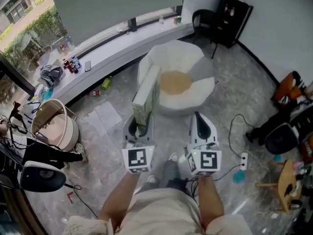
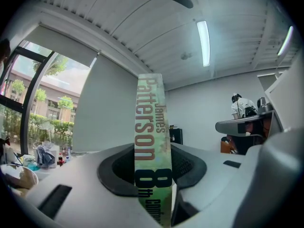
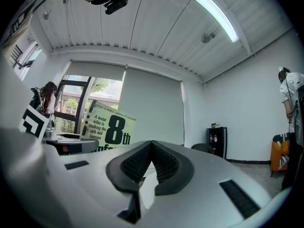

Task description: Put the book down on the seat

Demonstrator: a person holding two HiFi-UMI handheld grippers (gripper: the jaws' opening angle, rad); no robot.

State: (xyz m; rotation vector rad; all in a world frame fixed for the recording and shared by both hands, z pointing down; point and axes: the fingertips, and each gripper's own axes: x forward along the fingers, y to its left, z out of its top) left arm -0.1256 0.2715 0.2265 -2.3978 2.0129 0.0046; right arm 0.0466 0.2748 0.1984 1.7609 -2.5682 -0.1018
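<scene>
The left gripper (image 1: 139,125) is clamped on the bottom edge of an upright book (image 1: 146,96) just short of the white seat (image 1: 171,58), while the right gripper (image 1: 201,119) beside it has its jaws together.

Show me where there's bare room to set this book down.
The tan seat pad of the white armchair, between its arms, lies bare. The floor left of it is crowded with papers and a round basket. The left gripper grips the book.

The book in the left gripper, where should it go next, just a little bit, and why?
Probably carry it forward over the seat. The left gripper clamps the book upright, and the white seat sits just ahead on the floor, so the book isn't resting on it yet.
</scene>
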